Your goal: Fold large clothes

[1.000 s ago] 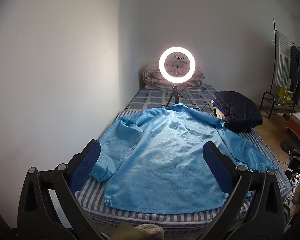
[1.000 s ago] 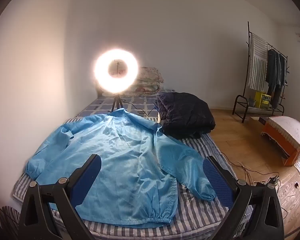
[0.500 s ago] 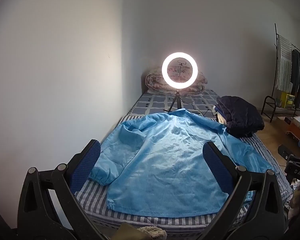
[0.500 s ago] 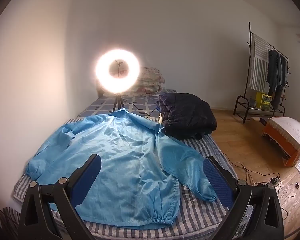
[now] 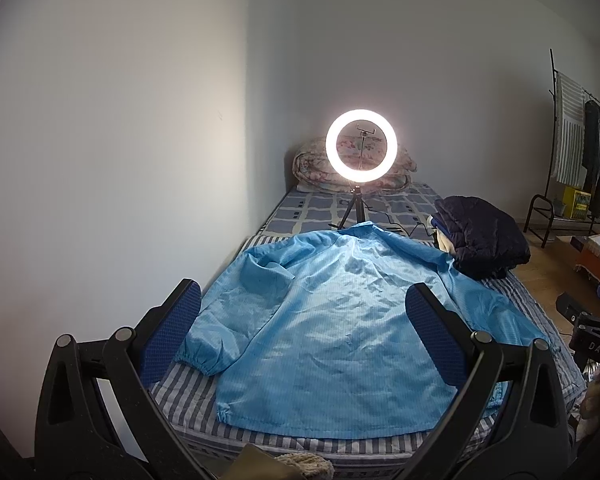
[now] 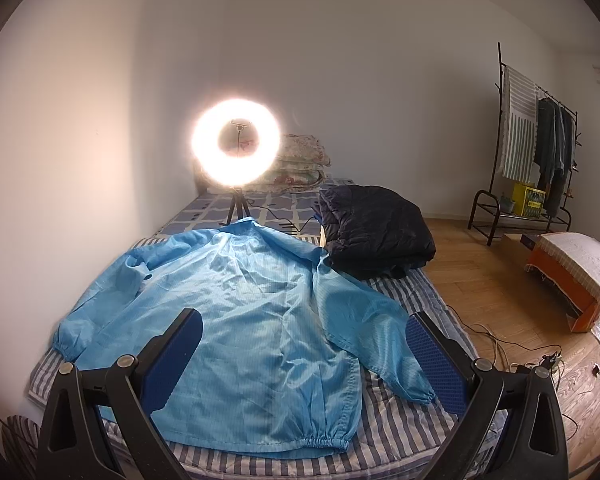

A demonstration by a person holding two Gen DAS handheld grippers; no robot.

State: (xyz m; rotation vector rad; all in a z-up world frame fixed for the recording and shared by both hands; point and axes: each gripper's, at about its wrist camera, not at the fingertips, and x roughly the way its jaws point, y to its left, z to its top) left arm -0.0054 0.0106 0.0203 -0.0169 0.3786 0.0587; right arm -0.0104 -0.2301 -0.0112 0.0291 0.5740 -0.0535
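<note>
A light blue jacket (image 5: 332, 324) lies spread flat on the striped bed (image 5: 188, 396), back up, sleeves out to both sides, hem toward me. It also shows in the right wrist view (image 6: 252, 320). My left gripper (image 5: 300, 320) is open and empty, held above the bed's near end, apart from the jacket. My right gripper (image 6: 304, 344) is open and empty, above the jacket's hem and right sleeve (image 6: 380, 344), not touching.
A lit ring light (image 5: 361, 145) on a tripod stands on the bed behind the collar. A folded dark jacket (image 6: 376, 232) lies at the bed's right side. Folded quilts (image 5: 320, 168) sit at the head. A clothes rack (image 6: 536, 148), orange stool (image 6: 576, 272) and floor cables (image 6: 500, 344) are to the right.
Both grippers have pulled back and tilted up slightly, so the bed and jacket sit lower in the views. The jacket has not moved.
</note>
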